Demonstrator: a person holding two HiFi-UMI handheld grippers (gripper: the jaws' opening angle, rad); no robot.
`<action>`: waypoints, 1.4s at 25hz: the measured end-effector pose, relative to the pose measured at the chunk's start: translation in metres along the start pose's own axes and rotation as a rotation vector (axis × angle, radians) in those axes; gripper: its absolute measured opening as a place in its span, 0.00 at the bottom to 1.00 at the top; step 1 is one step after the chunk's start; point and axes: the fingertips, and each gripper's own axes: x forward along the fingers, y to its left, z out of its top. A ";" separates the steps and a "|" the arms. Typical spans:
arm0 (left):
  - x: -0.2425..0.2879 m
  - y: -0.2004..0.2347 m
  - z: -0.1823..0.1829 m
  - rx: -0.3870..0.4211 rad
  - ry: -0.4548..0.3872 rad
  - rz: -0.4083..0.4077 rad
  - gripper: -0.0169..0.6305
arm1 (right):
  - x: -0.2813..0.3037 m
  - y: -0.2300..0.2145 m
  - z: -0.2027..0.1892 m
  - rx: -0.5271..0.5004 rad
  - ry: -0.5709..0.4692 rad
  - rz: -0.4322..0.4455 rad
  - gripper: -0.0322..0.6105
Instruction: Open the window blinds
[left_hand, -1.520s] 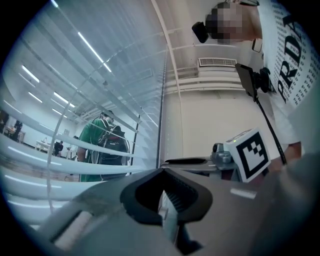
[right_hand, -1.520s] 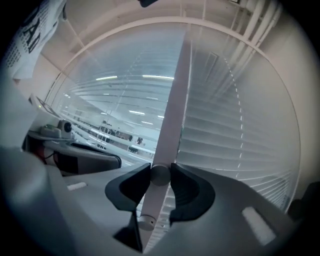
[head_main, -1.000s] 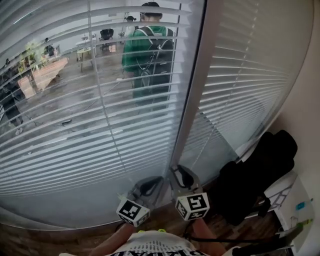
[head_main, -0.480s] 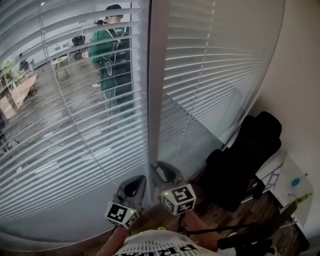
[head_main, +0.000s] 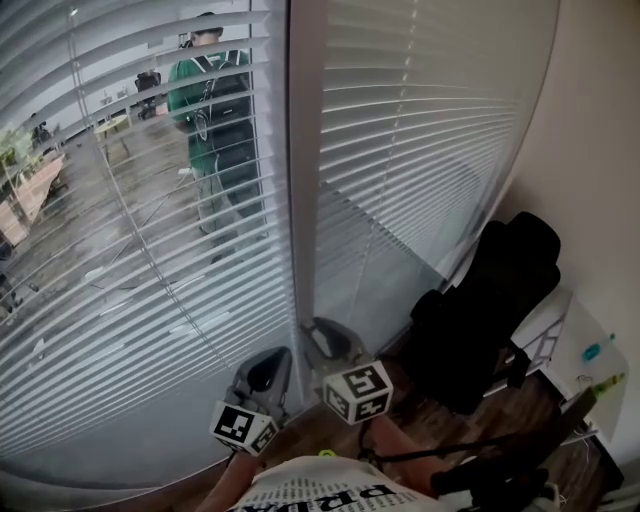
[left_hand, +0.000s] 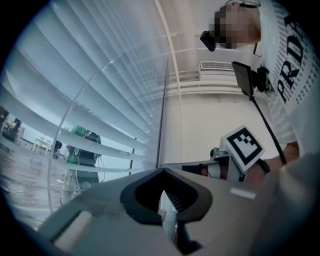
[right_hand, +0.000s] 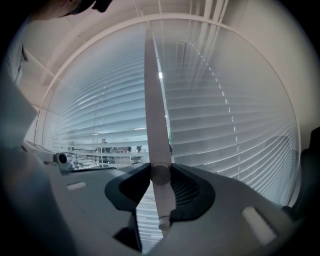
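Observation:
The left blind (head_main: 150, 250) has its slats tilted, so the outside shows through. The right blind (head_main: 430, 120) looks nearly closed. A white pillar (head_main: 302, 150) parts them. My right gripper (head_main: 322, 330) points at the pillar's foot. In the right gripper view it (right_hand: 160, 175) is shut on the blind's white wand (right_hand: 156, 125), which hangs straight down between the pads. My left gripper (head_main: 270, 365) sits just left of it. In its own view the left gripper (left_hand: 162, 172) has its tips together, with only a pale sliver between the pads. The right gripper's marker cube (left_hand: 243, 150) shows there too.
A black office chair (head_main: 490, 310) stands at the right, close to the right blind. A white table (head_main: 580, 350) with cables is beside it. A person in green (head_main: 215, 110) stands outside beyond the glass. The floor is dark wood.
The head camera has swung right, so the pillar and both grippers sit further left in the picture. Both grippers keep the same pose at the pillar's foot.

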 end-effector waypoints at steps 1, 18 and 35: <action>-0.001 0.000 0.000 0.002 0.001 -0.002 0.01 | 0.000 0.000 0.000 0.003 -0.002 -0.001 0.26; 0.001 -0.002 -0.002 0.024 0.002 -0.022 0.01 | -0.001 -0.001 0.000 -0.021 -0.020 -0.032 0.26; -0.001 0.002 0.002 0.006 -0.005 -0.026 0.01 | 0.003 0.002 0.000 -0.026 -0.029 -0.042 0.26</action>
